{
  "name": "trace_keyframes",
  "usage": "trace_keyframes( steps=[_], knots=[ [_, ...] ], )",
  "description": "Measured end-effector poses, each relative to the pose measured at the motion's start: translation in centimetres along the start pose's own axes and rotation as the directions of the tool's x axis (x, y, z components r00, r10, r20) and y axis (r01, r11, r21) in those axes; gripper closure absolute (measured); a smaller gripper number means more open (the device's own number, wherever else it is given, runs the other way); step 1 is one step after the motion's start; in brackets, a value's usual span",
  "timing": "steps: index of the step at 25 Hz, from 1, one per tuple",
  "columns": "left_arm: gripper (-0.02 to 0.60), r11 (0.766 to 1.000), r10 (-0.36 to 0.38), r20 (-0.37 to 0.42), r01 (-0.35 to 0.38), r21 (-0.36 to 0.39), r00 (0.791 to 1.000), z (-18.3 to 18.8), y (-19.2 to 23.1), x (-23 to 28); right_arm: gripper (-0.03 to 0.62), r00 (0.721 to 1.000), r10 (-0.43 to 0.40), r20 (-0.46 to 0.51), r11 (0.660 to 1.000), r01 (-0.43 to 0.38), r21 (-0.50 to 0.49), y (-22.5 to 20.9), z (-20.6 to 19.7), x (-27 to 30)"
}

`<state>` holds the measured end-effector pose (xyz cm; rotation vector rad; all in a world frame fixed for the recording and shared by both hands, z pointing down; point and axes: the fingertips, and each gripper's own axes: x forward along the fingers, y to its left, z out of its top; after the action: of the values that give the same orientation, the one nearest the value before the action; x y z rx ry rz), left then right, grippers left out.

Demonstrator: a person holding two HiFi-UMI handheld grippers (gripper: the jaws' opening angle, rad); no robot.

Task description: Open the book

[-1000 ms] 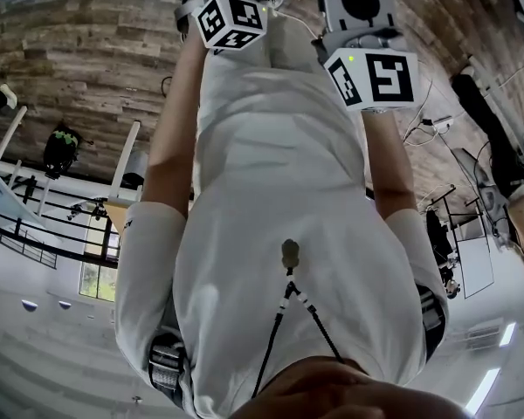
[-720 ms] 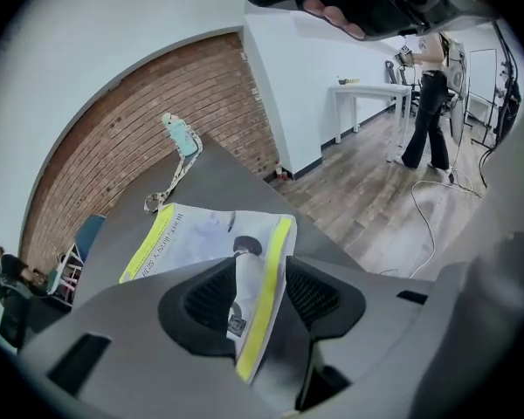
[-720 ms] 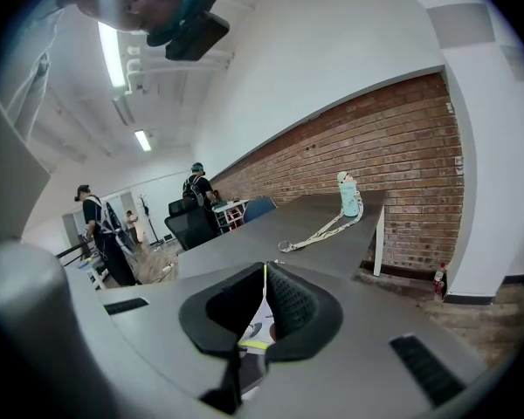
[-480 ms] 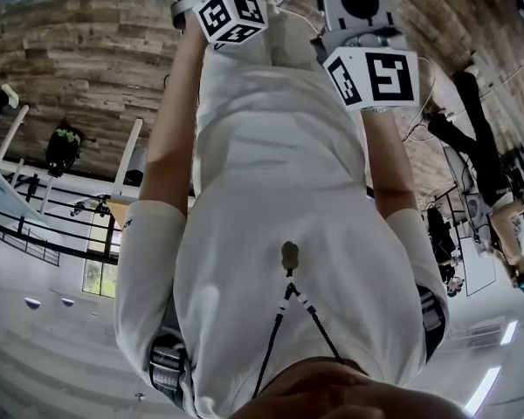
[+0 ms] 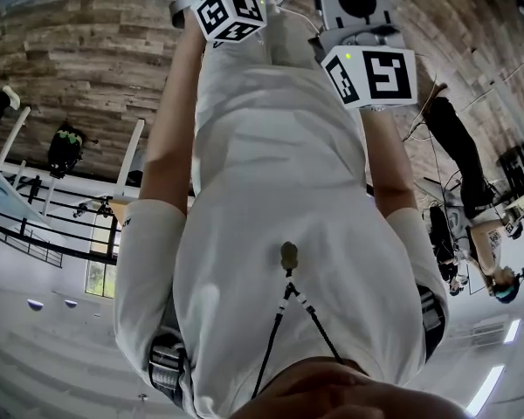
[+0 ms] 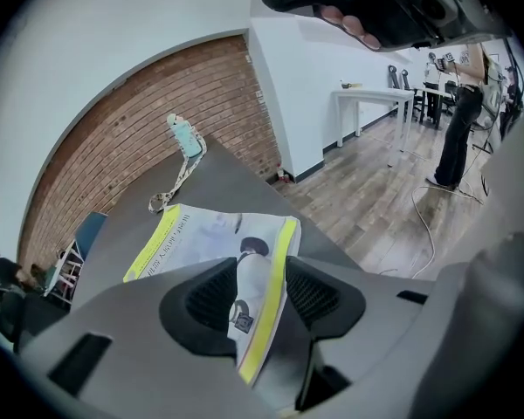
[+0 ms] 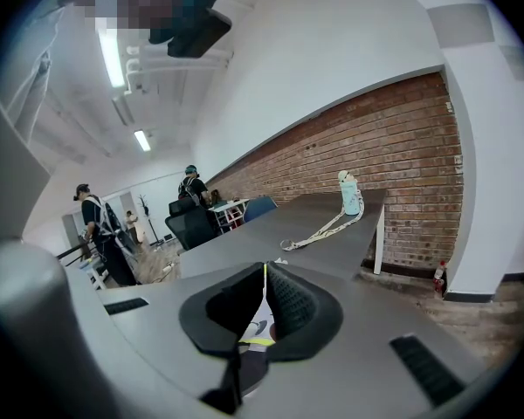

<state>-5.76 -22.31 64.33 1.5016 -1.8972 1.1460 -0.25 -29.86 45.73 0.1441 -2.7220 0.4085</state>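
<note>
Book [image 6: 210, 247]: thin, soft-covered, more magazine than hardback. Probably light and limp. Likely to droop and curl wherever unsupported, and to crease or tear under a hard pull. Glossy-looking, so perhaps slippery between pads. Best taken by a free corner of the top cover alone, well away from the spine, with the remaining leaves pinched separately along the same edge.

Appears held up on the near side of the grey table [image 6: 223, 171], well short of the lanyard [image 6: 176, 186] lying on that table. Hard to tell whether resting on the table top at the far end. Hard to judge, too, whether any leaf parted yet.

Left gripper [image 6: 262, 297] clamped on the near end of the book, with the paper bent up between the ribbed pads. Right gripper [image 7: 264, 305] pinched nearly closed on a thin edge of the same book, seen edge-on as a bright line.

White printed cover. Yellow bands along both long edges, one carrying dark lettering too small to read. Dark-haired figure pictured near the middle. Small dark square mark close to the left gripper.
</note>
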Motion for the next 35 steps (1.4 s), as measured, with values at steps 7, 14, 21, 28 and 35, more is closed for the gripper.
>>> trace_keyframes(
  steps=[7, 14, 21, 28, 35],
  knots=[
    [0.396, 0.999, -0.025, 0.006, 0.024, 0.026, 1.0, 0.5, 0.3, 0.5, 0.557, 1.0, -0.027, 0.001, 1.0, 0.027, 0.01, -0.6, 0.1, 0.1],
    [0.396, 0.999, -0.039, 0.022, 0.039, 0.021, 0.999, 0.7, 0.4, 0.3, 0.556, 0.999, -0.051, 0.007, 0.999, 0.051, 0.015, -0.2, 0.0, -0.2],
    [0.396, 0.999, -0.048, 0.034, 0.048, 0.017, 0.998, 1.9, 0.4, 0.9, 0.556, 0.997, -0.072, 0.005, 0.997, 0.072, 0.02, -1.0, -0.1, -0.4],
    [0.396, 0.999, -0.049, 0.037, 0.048, 0.018, 0.998, 2.6, 0.6, 1.4, 0.557, 0.996, -0.088, 0.006, 0.996, 0.088, 0.024, -1.7, 0.0, -0.5],
    [0.396, 0.999, -0.047, 0.052, 0.046, 0.021, 0.998, 3.1, 0.9, 0.7, 0.556, 0.996, -0.094, 0.009, 0.995, 0.093, 0.024, -1.1, 0.0, -0.8]
  ],
)
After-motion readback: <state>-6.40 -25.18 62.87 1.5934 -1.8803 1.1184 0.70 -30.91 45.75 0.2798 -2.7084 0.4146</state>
